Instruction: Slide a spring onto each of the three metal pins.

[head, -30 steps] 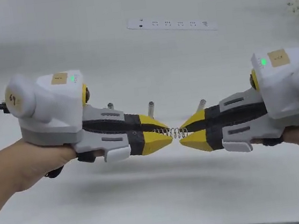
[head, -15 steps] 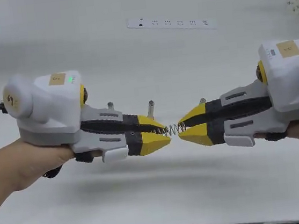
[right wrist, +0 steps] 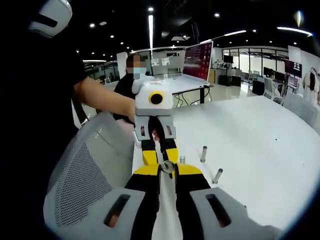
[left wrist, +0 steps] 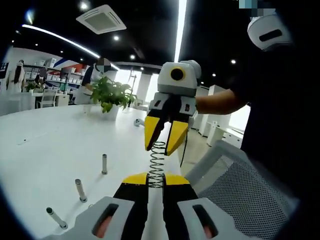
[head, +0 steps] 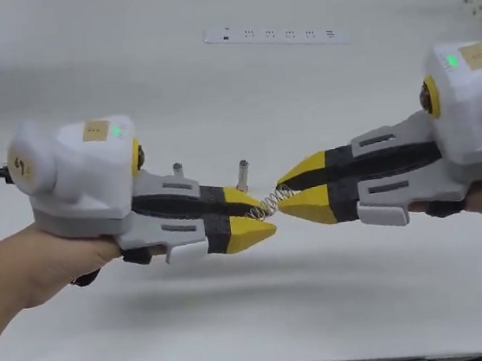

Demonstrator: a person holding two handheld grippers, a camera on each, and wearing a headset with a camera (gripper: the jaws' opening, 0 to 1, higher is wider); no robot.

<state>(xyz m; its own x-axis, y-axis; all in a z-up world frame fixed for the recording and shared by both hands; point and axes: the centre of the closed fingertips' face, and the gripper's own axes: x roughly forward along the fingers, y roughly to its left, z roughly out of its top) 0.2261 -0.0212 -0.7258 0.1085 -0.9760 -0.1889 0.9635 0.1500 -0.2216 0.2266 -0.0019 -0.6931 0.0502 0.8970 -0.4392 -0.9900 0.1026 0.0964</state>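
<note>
Spring [head: 272,204] spans the gap between two hand-held grippers, held in the air above a white workbench [head: 237,303]. The left gripper [head: 269,217] has its jaws drawn nearly together on one end of the coil. The right gripper [head: 282,193] has its jaws parted only by the coil's width and clamps the other end slightly higher, so the spring slopes up to the right. In the left gripper view the spring [left wrist: 157,162] rises straight from that gripper's tips into the yellow tips opposite. Three upright metal pins [left wrist: 104,163] stand bare in a row on the workbench, left of the spring in that view. In the head view two of them rise just beyond the left gripper. A power strip [head: 277,36] lies at the far side of the workbench.
</note>
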